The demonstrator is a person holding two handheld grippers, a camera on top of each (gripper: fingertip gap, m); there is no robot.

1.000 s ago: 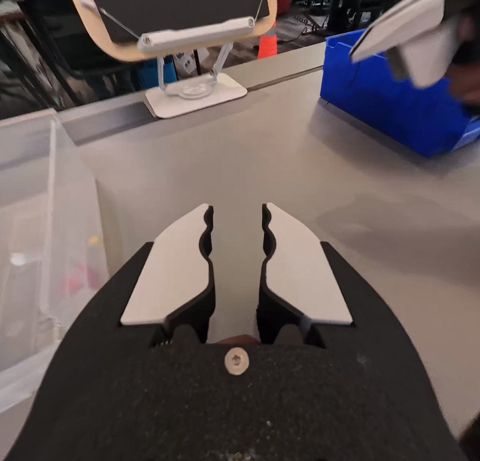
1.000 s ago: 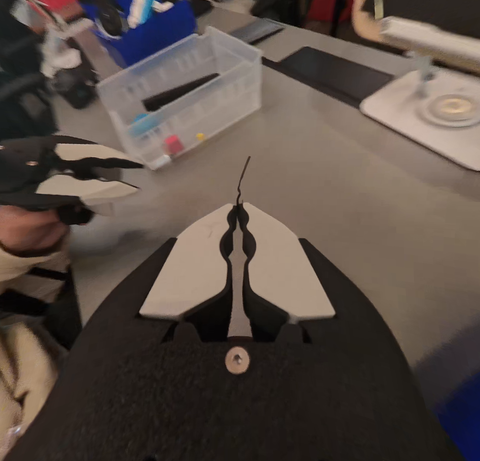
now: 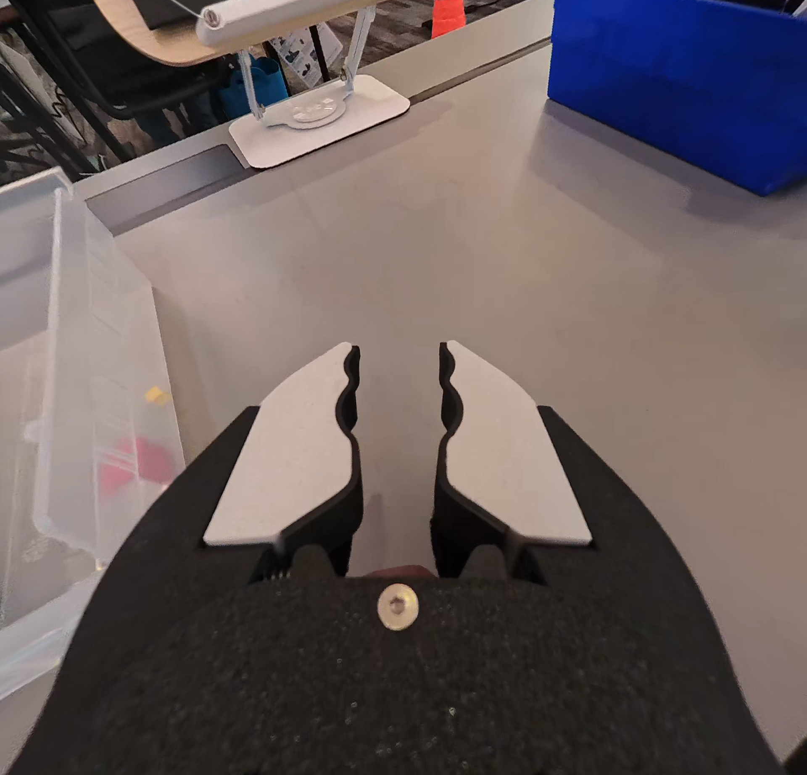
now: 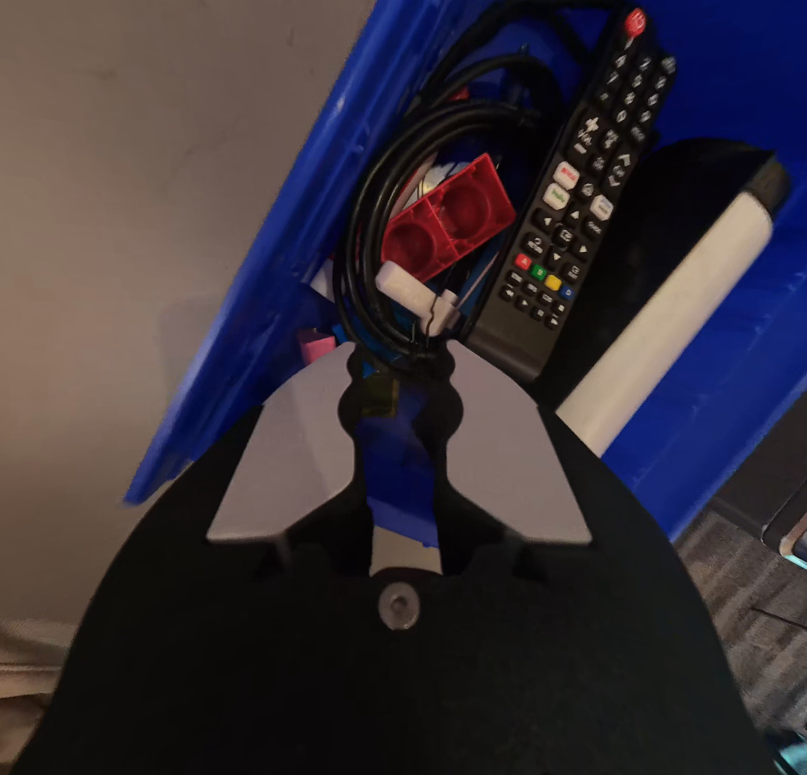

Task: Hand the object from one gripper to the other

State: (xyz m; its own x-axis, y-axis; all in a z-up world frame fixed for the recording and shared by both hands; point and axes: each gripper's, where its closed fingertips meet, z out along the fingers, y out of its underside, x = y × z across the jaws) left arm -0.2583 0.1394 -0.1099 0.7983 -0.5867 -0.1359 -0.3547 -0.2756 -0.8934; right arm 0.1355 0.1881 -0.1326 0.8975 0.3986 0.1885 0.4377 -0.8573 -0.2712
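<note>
Tongs: left tongs released, empty, hovering low over the bare grey counter between the clear tub and the blue bin. Right tongs also parted, gripping nothing, pointed down into the blue bin. The bin holds a black remote, a coiled black cable and a red brick. A thin kinked black wire, likely the task object, sits just past the right tips. I cannot tell if it touches them.

Step, judged: no handover under way, tongs well apart. Next: right closes on the wire, lifts clear, and meets the waiting left.
</note>
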